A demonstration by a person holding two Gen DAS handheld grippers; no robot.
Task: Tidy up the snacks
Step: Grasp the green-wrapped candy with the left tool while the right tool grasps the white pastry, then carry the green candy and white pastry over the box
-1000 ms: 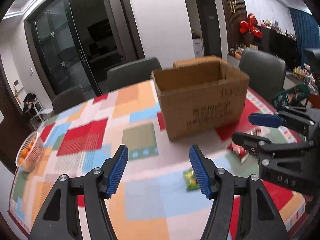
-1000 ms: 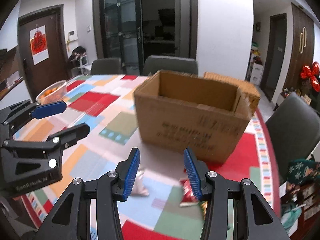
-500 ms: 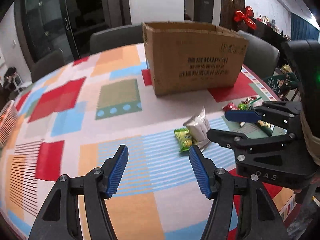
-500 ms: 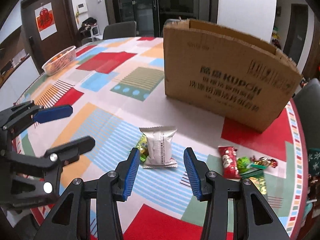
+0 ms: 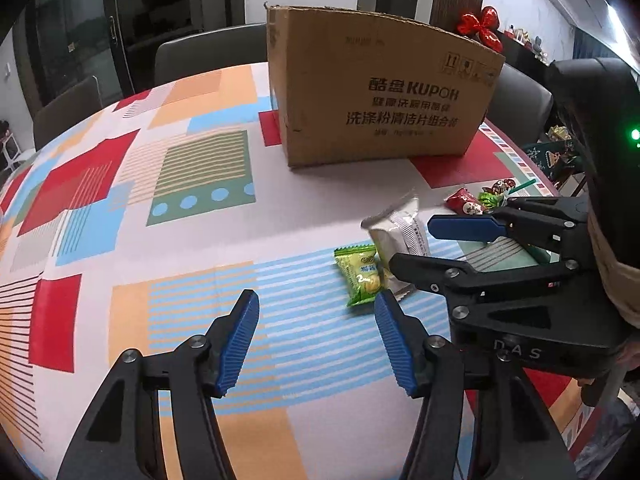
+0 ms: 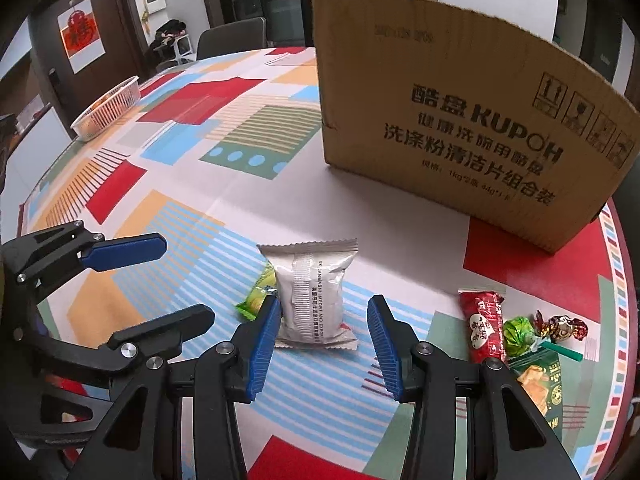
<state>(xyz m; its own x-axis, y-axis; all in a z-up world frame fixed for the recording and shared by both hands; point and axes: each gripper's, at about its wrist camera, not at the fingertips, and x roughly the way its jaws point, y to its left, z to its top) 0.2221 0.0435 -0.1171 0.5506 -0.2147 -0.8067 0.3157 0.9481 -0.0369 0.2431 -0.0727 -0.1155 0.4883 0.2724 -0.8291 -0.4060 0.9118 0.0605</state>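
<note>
Cardboard box (image 6: 460,120) (interior hidden), white basket (image 6: 108,108) with oranges

Home dining room. Round table (image 6: 400,208) with colourful geometric tablecloth fills frame centre. Grey upholstered dining chairs (image 5: 208,54) along far edge, upper centre of left wrist view. Dark glass sliding doors (image 5: 80,36) upper left. Wooden door with red paper decoration (image 6: 81,39) upper left of right wrist view; wall intercom panel (image 6: 155,2) beside it. Red bow (image 5: 482,26) and dark sideboard with small ornaments upper right of left wrist view. White basket (image 6: 108,108) at table's left edge. Cardboard box (image 6: 460,120) and loose snack packets (image 6: 486,326) on table.
</note>
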